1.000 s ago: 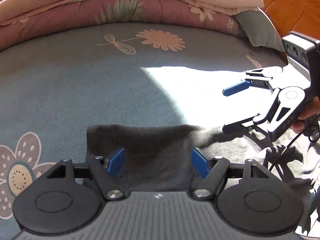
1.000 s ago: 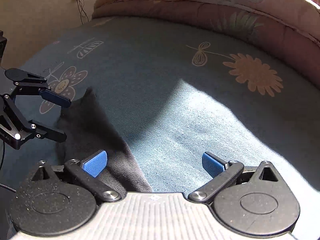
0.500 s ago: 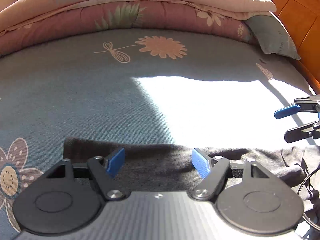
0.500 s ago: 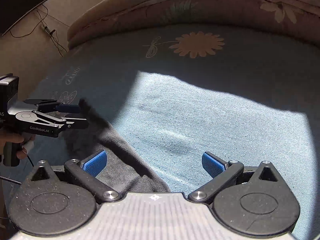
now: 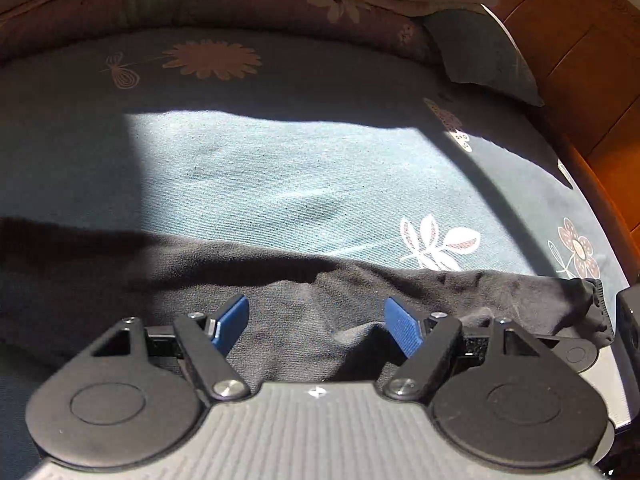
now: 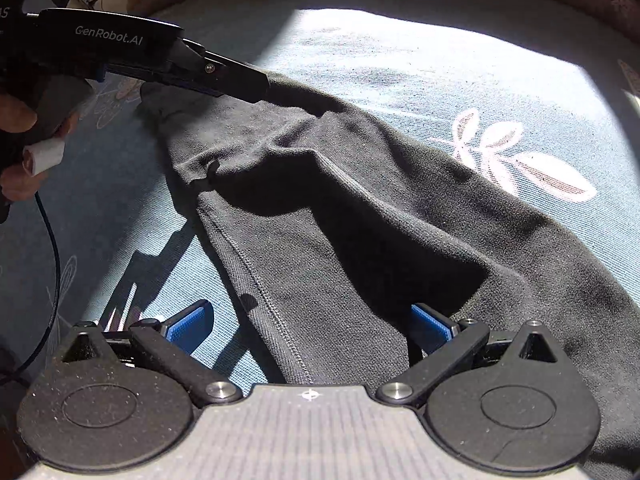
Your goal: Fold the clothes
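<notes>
Now we see the dark garment (image 6: 360,200) spread along the blue flowered bedspread (image 5: 300,176). Our left gripper (image 5: 316,324) and right gripper (image 6: 312,326) both stand spread above the cloth, pinching nothing.

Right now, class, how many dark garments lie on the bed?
1. A single dark garment lies stretched across the blue bedspread, beneath both open grippers, left gripper and right gripper. More may lie outside the views.
</notes>
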A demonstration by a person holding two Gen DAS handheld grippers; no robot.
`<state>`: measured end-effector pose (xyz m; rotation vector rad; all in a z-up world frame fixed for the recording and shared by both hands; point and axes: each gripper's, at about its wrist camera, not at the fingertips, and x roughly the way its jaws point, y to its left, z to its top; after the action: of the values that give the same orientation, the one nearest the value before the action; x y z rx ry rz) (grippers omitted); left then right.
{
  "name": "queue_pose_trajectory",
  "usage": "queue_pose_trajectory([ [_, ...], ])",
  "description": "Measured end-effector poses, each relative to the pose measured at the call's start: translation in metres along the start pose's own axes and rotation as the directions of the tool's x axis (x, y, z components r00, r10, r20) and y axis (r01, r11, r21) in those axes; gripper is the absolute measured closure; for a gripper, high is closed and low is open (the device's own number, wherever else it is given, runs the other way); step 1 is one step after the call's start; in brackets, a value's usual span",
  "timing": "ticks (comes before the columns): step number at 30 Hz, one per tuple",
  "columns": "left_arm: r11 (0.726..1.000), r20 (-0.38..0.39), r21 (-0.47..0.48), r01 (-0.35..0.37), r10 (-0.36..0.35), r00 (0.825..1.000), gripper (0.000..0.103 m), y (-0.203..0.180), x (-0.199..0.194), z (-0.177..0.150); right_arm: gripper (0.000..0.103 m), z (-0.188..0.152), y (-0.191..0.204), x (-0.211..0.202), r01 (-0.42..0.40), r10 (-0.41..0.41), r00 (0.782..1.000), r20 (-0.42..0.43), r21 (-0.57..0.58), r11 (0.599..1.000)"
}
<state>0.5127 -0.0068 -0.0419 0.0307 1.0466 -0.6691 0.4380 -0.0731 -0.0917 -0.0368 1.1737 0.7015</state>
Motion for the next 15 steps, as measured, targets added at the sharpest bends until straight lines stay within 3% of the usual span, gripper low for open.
queue_pose_trajectory([
  [2, 1.0, -0.015, 0.005, 0.015, -0.015, 1.0, 0.027, -0.011, 0.001, -0.003, 0.0, -0.014, 0.01, -0.002, -0.064, 0.066, 0.998, -0.024, 0.085, 0.994],
  [5, 0.999, -0.043, 0.022, 0.047, -0.046, 0.998, 0.027, -0.027, 0.003, -0.008, 0.0, -0.028, 0.022, -0.01, -0.051, 0.053, 0.998, -0.041, 0.064, 0.997],
  [8, 0.992, -0.069, 0.058, 0.11, -0.106, 0.992, 0.027, -0.047, 0.005, -0.015, 0.0, -0.025, 0.006, -0.032, -0.056, 0.054, 0.998, 0.02, 0.122, 0.991],
  [11, 0.982, -0.103, 0.067, 0.175, -0.168, 0.98, 0.027, -0.064, 0.015, -0.024, 0.0, -0.026, -0.005, -0.045, 0.081, -0.089, 0.993, 0.079, 0.096, 0.992],
  [12, 0.978, -0.117, 0.062, 0.197, -0.189, 0.975, 0.027, -0.069, 0.021, -0.028, 0.0, -0.031, -0.011, -0.041, 0.108, -0.114, 0.992, 0.053, 0.103, 0.989],
  [15, 0.966, -0.15, 0.055, 0.254, -0.243, 0.958, 0.027, -0.079, 0.04, -0.041, 0.0, -0.056, -0.013, -0.04, 0.101, -0.106, 0.994, 0.035, 0.119, 0.988],
])
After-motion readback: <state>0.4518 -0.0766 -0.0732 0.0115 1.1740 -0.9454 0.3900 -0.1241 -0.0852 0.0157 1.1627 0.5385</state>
